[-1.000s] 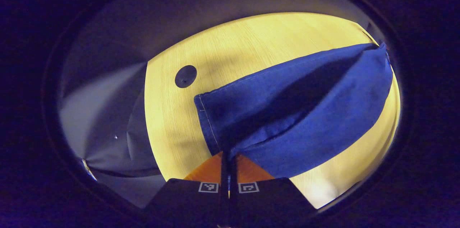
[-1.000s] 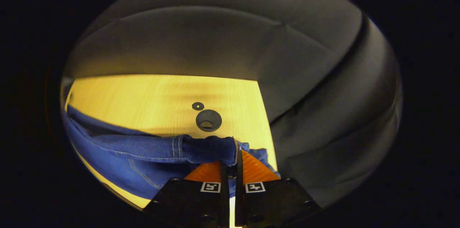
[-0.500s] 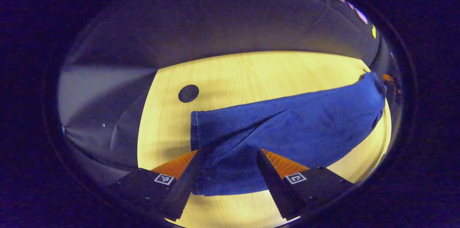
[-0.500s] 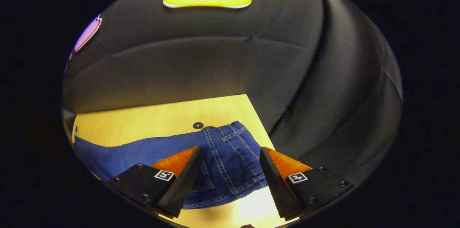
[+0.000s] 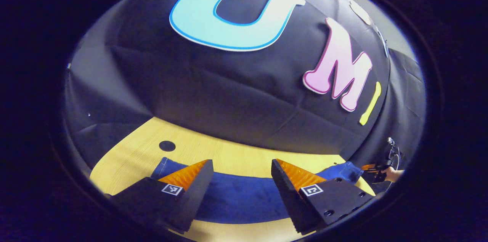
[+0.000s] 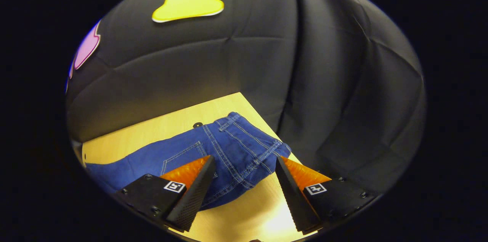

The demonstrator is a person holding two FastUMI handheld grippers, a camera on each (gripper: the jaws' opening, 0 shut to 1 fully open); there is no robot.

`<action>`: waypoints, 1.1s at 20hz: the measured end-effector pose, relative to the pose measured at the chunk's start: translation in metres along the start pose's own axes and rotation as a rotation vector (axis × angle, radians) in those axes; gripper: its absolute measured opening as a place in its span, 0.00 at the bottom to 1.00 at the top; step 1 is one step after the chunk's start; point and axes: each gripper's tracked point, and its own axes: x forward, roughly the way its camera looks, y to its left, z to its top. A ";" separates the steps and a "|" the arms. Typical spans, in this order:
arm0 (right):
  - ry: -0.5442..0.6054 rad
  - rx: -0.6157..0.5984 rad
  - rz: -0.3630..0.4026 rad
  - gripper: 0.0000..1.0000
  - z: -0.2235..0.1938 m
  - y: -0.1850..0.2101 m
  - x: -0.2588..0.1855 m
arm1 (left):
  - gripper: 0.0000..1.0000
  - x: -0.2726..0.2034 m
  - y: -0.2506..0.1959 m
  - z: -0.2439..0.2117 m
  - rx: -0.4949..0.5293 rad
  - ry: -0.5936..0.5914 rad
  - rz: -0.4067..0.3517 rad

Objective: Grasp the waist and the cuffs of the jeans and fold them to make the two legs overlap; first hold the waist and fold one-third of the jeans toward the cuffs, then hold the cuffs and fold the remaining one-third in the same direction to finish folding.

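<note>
Left gripper [image 5: 240, 186] and right gripper [image 6: 244, 185] were both spread wide, holding nothing. Jeans [image 6: 213, 154] lay flat on the surface [image 6: 244, 215] ahead of both, waist nearest the right gripper. A dark round hole [image 5: 167, 145] lay beyond the cuff [image 5: 162, 165]. Fingers hid parts of the denim.

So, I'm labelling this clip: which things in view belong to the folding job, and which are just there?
Job:
- jeans, lying flat, legs already overlapped
- left gripper, open above the cuff end
- right gripper, open above the waist end

Just there:
- table
- round hole in the tabletop
- booth wall
</note>
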 end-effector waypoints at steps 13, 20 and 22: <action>0.031 0.363 -0.028 0.97 -0.012 -0.031 0.054 | 0.97 0.012 -0.031 -0.043 0.157 0.056 -0.125; 0.033 0.466 0.118 0.20 -0.020 -0.012 0.075 | 0.97 0.016 -0.050 -0.073 0.107 0.090 -0.142; 0.026 0.428 0.138 0.13 -0.018 -0.014 0.067 | 0.96 0.015 -0.048 -0.079 0.081 0.090 -0.132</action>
